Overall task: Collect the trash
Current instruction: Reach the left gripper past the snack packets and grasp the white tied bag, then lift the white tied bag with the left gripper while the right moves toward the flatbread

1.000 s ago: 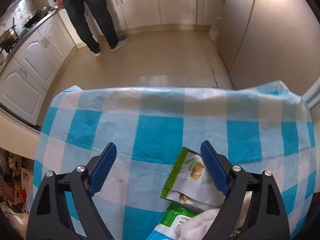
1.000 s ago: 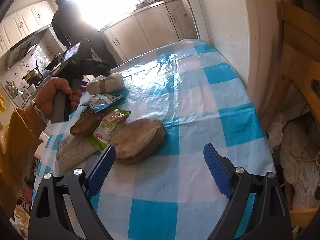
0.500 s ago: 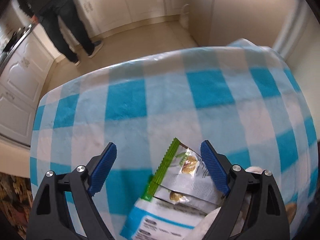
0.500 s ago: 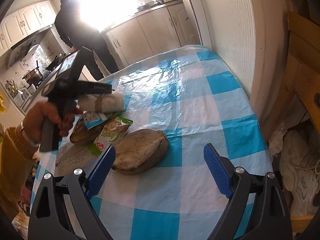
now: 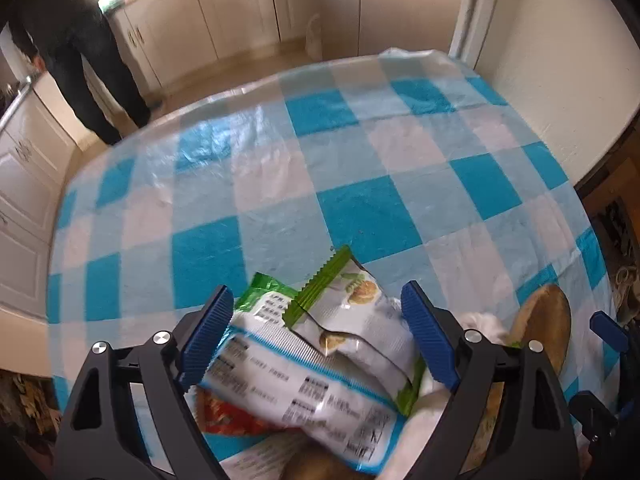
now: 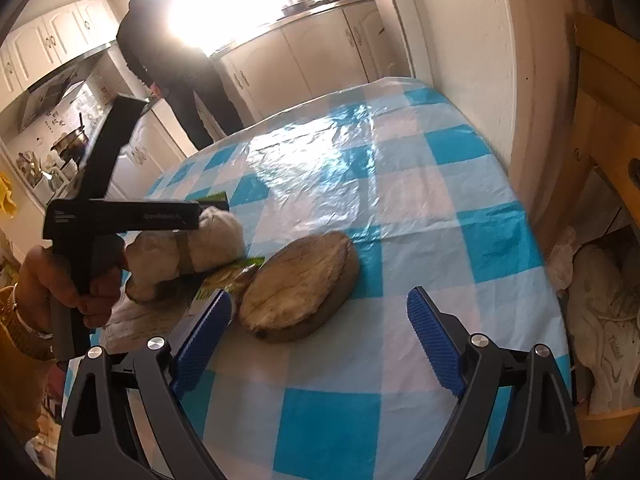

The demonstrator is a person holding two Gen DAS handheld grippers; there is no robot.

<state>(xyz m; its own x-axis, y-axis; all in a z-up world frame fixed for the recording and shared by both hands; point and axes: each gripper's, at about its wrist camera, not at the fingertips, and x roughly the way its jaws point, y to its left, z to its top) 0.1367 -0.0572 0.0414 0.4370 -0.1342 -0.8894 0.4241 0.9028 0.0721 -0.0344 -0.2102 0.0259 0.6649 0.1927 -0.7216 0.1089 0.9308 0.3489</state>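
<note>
Snack wrappers lie in a heap on the blue-and-white checked tablecloth [image 5: 360, 208]. The heap holds a white wrapper with a green serrated edge [image 5: 352, 308], a blue-edged white packet [image 5: 296, 380], a green packet [image 5: 260, 292] and a red one [image 5: 236, 416]. My left gripper [image 5: 318, 340] hangs open over them, pads clear of the wrappers. A white banded bundle [image 6: 192, 248] sits close under the left gripper [image 6: 196, 216]; whether it rests on the table is unclear. A brown round slab [image 6: 300, 284] lies just beyond my open, empty right gripper [image 6: 318, 340].
A person in dark clothes [image 6: 172, 60] stands at the kitchen counter beyond the table's far edge. A cream wall [image 6: 472, 80] runs along the table's right side. A wooden chair [image 6: 600, 120] and white shoes [image 6: 600, 320] are beside it. White cabinets [image 5: 24, 168] line the left.
The left gripper has swung across the table and rolled, so more wrappers now show between its fingers. In the right wrist view it came nearer and lower. The right gripper stayed put.
</note>
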